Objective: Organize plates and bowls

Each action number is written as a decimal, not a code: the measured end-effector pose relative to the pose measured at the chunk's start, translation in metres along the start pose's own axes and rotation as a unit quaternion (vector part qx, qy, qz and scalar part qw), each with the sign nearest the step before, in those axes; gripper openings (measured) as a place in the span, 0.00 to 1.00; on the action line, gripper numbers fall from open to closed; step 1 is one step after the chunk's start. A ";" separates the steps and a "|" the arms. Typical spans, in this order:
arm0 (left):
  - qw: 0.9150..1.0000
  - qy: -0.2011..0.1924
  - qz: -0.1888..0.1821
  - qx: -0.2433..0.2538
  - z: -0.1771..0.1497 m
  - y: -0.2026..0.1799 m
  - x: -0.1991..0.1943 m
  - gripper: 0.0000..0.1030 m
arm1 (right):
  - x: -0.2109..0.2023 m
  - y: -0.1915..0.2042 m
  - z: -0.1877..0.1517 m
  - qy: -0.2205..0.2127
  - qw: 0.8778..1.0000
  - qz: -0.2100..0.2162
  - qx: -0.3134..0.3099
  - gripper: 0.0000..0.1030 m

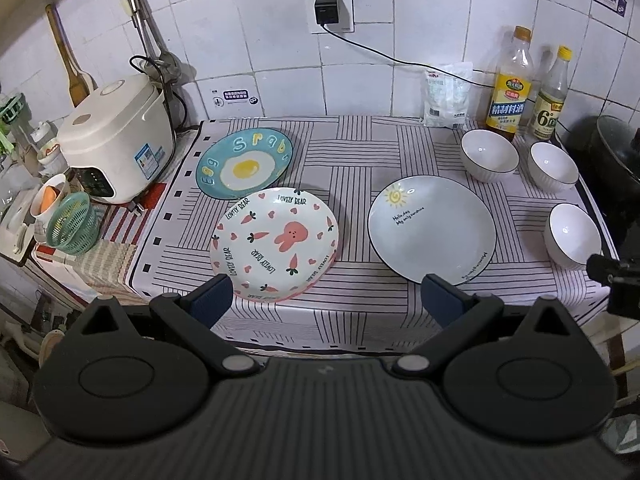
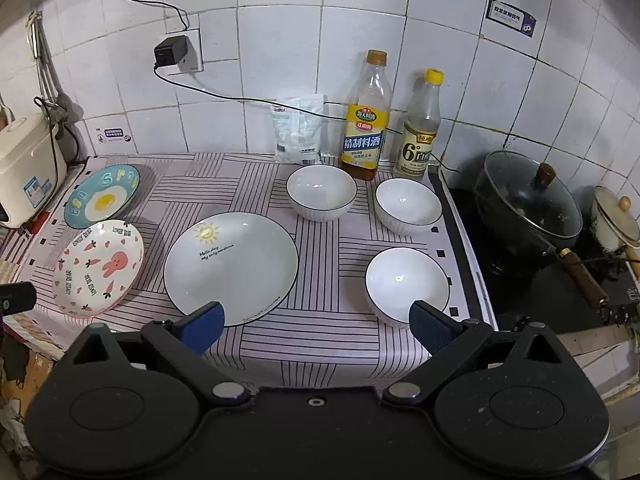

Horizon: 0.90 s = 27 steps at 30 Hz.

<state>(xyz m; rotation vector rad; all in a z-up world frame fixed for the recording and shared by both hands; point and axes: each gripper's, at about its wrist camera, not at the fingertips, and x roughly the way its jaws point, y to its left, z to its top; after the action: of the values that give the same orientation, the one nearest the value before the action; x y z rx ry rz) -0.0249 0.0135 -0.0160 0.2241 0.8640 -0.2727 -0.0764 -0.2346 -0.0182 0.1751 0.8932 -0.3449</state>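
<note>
Three plates and three bowls are laid out singly on the striped cloth, none stacked. The egg plate sits at the rear left, the rabbit plate just in front of it and appearing to overlap its edge, and the sun plate in the middle. Three white bowls are grouped at the right, near the bottles. The left gripper and right gripper are held with jaws spread wide and empty, short of the crockery. The pieces are judged to be glazed ceramic: rigid, fairly heavy, slippery and breakable. Each plate should be pinched across its raised rim; each bowl should be taken by its wall, one finger inside.
</note>
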 end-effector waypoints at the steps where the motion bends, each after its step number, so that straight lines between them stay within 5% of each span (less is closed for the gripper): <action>1: 1.000 -0.002 0.001 0.000 -0.002 0.000 0.001 0.99 | 0.001 -0.001 -0.002 0.000 1.000 0.001 0.001 0.97; 18: 1.000 -0.022 0.007 0.002 -0.017 -0.002 -0.001 0.99 | -0.005 -0.005 -0.021 -0.039 0.999 0.008 -0.019 0.97; 27: 1.000 -0.017 0.004 0.013 0.000 -0.001 0.004 0.99 | -0.008 0.003 -0.024 -0.091 0.991 0.029 -0.088 0.98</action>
<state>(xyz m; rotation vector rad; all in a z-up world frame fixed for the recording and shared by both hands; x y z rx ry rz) -0.0226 0.0117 -0.0192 0.2459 0.8258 -0.2791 -0.0975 -0.2226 -0.0268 0.0054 0.7315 -0.2226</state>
